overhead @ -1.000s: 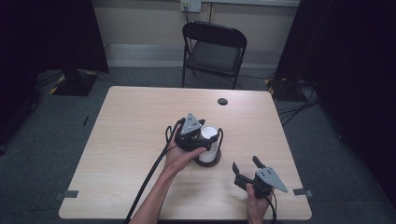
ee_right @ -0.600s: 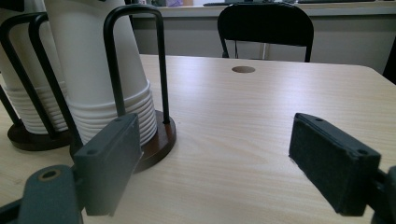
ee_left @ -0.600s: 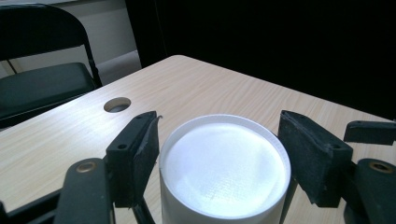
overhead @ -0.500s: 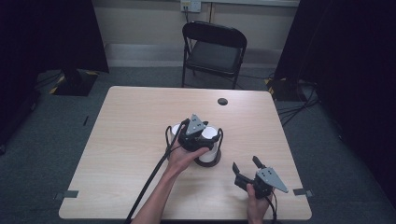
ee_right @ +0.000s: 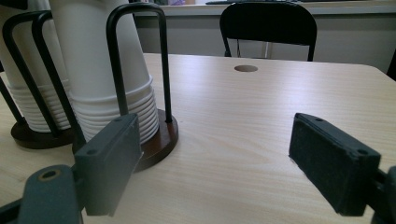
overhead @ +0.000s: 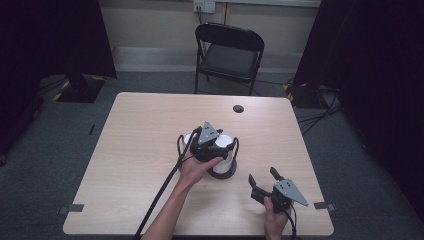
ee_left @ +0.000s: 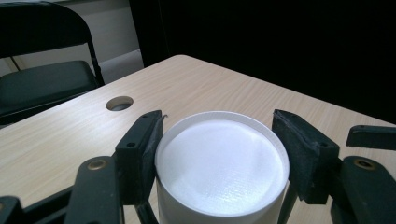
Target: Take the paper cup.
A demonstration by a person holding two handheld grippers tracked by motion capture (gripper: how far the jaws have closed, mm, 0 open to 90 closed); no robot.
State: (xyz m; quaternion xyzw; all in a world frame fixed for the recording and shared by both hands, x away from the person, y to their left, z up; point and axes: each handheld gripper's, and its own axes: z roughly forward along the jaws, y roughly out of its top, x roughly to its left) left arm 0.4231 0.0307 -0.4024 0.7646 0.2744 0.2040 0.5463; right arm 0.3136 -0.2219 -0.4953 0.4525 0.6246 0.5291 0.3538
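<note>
Fingers [ee_left: 137,158] clamping one of two cup stacks [ee_left: 219,163], two holders [ee_right: 156,135], one chair [overhead: 227,52]

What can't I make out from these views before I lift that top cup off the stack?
- Near stack of cups: its top is cut off by the upper edge of the right gripper view.
- Top cup: the left claw is shut on it; its sides fall below the bottom edge of the left gripper view.
- Far stack: cut off at the left edge, so its count is unclear.
- High view: the left claw's body covers both stacks' tops.
</note>
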